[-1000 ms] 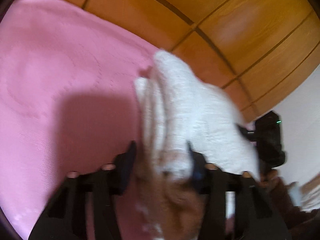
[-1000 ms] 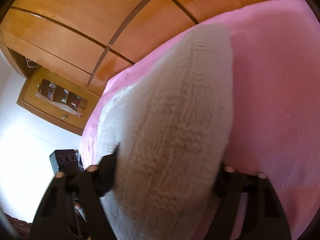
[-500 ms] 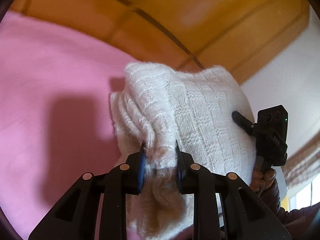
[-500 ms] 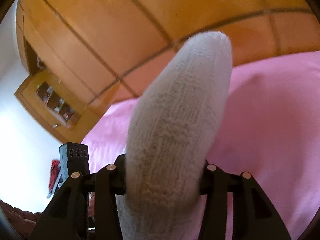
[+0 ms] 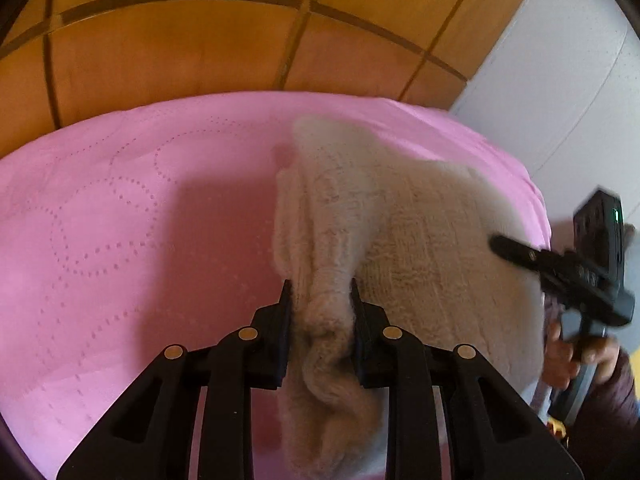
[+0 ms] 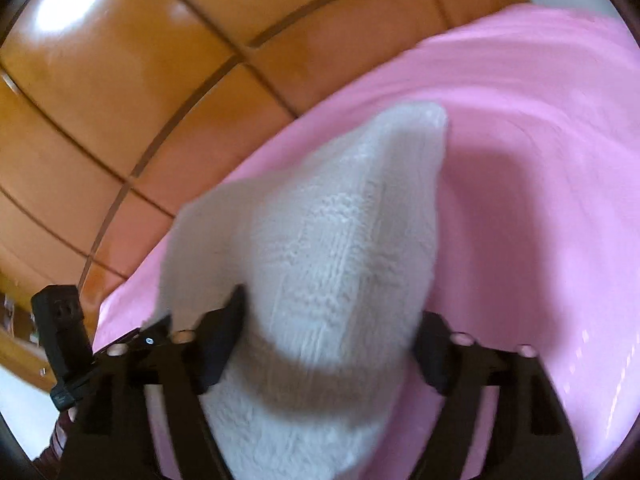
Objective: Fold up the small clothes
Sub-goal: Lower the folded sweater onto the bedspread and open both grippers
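A white knitted garment (image 5: 400, 232) hangs between my two grippers over a pink bedspread (image 5: 120, 220). My left gripper (image 5: 322, 296) is shut on a bunched edge of the knit. In the right wrist view the same garment (image 6: 332, 248) fills the space between the fingers of my right gripper (image 6: 332, 320), whose jaws stand wide around a thick fold of it. The right gripper also shows in the left wrist view (image 5: 560, 268) at the garment's far side. The left gripper's camera body shows in the right wrist view (image 6: 64, 328).
The pink bedspread (image 6: 540, 160) covers the bed below. Orange wooden wardrobe panels (image 5: 180, 48) stand behind the bed. A white wall (image 5: 560, 100) is at the right. A person's hand (image 5: 568, 356) holds the right gripper's handle.
Both grippers have tipped downward toward the bed, bringing the garment lower over the bedspread. The right jaws stand wider apart than half a second ago.
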`<state>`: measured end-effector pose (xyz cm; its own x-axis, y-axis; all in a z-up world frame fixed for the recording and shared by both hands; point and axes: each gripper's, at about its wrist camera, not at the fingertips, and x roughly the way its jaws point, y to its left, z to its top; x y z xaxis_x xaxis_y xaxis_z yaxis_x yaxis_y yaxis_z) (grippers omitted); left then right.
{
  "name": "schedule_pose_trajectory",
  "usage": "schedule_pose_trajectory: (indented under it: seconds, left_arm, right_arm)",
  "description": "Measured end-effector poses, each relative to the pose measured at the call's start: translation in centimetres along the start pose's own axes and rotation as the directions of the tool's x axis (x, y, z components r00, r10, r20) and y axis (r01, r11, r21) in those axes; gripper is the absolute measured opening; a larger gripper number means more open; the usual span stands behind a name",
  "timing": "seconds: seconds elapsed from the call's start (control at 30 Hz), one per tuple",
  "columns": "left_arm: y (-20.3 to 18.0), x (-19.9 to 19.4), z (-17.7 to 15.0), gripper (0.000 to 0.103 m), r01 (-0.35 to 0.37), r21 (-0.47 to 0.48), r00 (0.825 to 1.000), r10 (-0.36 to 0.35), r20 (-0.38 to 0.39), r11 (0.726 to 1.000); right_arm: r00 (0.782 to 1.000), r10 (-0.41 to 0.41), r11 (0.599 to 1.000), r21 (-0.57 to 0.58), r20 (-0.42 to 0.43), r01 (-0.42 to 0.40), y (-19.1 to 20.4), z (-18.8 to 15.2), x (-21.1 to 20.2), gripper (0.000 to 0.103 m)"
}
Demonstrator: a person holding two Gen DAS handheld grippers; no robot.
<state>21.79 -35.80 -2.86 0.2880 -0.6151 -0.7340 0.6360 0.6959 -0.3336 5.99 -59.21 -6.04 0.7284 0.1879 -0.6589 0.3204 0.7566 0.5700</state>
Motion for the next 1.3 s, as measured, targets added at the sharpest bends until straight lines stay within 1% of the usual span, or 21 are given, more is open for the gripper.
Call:
schedule_pose_trajectory:
  seconds: [0.03,0.07,0.1,0.13,0.17,0.23,0.27,0.3,0.37,0.43,0.47,0.57,0.6,0.63,0.73,0.8,0.83,0.93,1.03,1.2,1.3]
  left_arm:
    - [-0.3,-0.3,-0.1,0.024,-0.019,0.002,1.000,0.019,0.015,1.000]
    - [-0.5,-0.7,-0.4,0.024,-0.033,0.015,0.999,0.032,0.027,0.999]
    - [-0.9,-0.9,-0.8,0.024,-0.051,0.033,0.998,0.050,0.041,0.998]
    - [-1.0,-0.9,-0.9,0.024,-0.080,0.058,0.996,0.077,0.055,0.995]
    - [-1.6,-1.3,-1.4,0.024,-0.099,0.073,0.993,0.094,0.064,0.992]
    - [-2.1,-1.4,-1.8,0.024,-0.128,0.085,0.989,0.121,0.084,0.988]
    - [-2.0,-1.3,-1.8,0.024,-0.134,0.078,0.988,0.128,0.086,0.988]
    - [-1.4,-1.2,-1.7,0.024,-0.144,0.071,0.987,0.138,0.084,0.987]
    - [-1.2,-0.4,-1.8,0.024,-0.169,0.071,0.983,0.163,0.085,0.983]
    - [-0.9,-0.4,-2.0,0.030,-0.187,0.066,0.980,0.181,0.087,0.980]
    - [-0.8,-0.6,-2.0,0.039,-0.207,0.060,0.975,0.201,0.094,0.976]
    - [-0.1,-1.9,-2.4,0.046,-0.205,0.014,0.975,0.203,0.094,0.979]
    - [-0.1,-2.2,-2.4,0.049,-0.214,0.009,0.972,0.212,0.100,0.977]
    - [-0.2,-2.7,-2.6,0.049,-0.222,0.009,0.969,0.220,0.112,0.975]
    - [-0.5,-3.8,-3.2,0.049,-0.232,0.004,0.964,0.229,0.135,0.973]
    - [-0.7,-4.5,-3.5,0.054,-0.245,0.005,0.958,0.242,0.154,0.969]
    - [-0.7,-4.7,-3.7,0.054,-0.257,0.005,0.954,0.253,0.160,0.966]
    - [-0.4,-4.1,-4.1,0.054,-0.274,-0.002,0.951,0.271,0.147,0.962]
    - [-0.1,-3.5,-4.5,0.054,-0.294,0.005,0.947,0.291,0.138,0.956]
    - [-0.1,-4.6,-4.5,0.054,-0.301,-0.011,0.943,0.299,0.148,0.954]
    - [-0.4,-5.7,-4.7,0.054,-0.303,-0.018,0.938,0.302,0.170,0.953]
  right_arm:
    - [0.999,-0.018,1.000,0.000,0.033,0.018,-0.1,-0.4,-0.9,0.082]
    - [0.995,-0.059,0.998,-0.005,0.082,0.060,0.3,-0.7,-2.2,0.082]
    - [0.990,-0.079,0.997,-0.011,0.113,0.081,0.7,-1.0,-3.2,0.081]
    - [0.983,-0.089,0.995,-0.030,0.158,0.094,1.6,-1.3,-4.6,0.076]
    - [0.978,-0.091,0.993,-0.055,0.188,0.103,2.7,-1.6,-5.6,0.068]
    - [0.972,-0.102,0.987,-0.103,0.213,0.126,5.0,-2.1,-6.5,0.058]
    - [0.971,-0.110,0.982,-0.131,0.214,0.140,6.1,-2.5,-6.2,0.054]
    - [0.970,-0.122,0.978,-0.144,0.211,0.154,7.0,-2.5,-5.3,0.052]
    - [0.968,-0.198,0.954,-0.196,0.152,0.226,7.7,-3.1,-2.2,0.053]
    - [0.947,-0.294,0.922,-0.221,0.130,0.317,7.7,-3.6,1.0,0.055]
    - [0.942,-0.300,0.921,-0.213,0.148,0.327,7.5,-3.8,1.2,0.056]
    - [0.926,-0.332,0.909,-0.202,0.180,0.365,8.8,-4.2,0.3,0.058]
    - [0.924,-0.330,0.908,-0.204,0.193,0.366,9.3,-4.5,-0.2,0.060]
    - [0.927,-0.313,0.911,-0.210,0.207,0.355,10.2,-5.0,-1.0,0.064]
    - [0.930,-0.292,0.909,-0.236,0.223,0.343,11.5,-7.2,-2.4,0.064]
    - [0.927,-0.298,0.905,-0.240,0.229,0.350,12.6,-7.5,-2.5,0.064]
    - [0.926,-0.299,0.903,-0.245,0.233,0.353,12.9,-8.2,-2.6,0.064]
    - [0.921,-0.314,0.898,-0.243,0.229,0.367,13.0,-9.8,-2.1,0.064]
    - [0.915,-0.342,0.885,-0.254,0.214,0.390,12.7,-9.9,-0.3,0.065]
    - [0.900,-0.366,0.870,-0.259,0.235,0.421,12.8,-10.2,0.8,0.068]
    - [0.907,-0.352,0.881,-0.243,0.232,0.405,12.8,-10.3,0.3,0.071]
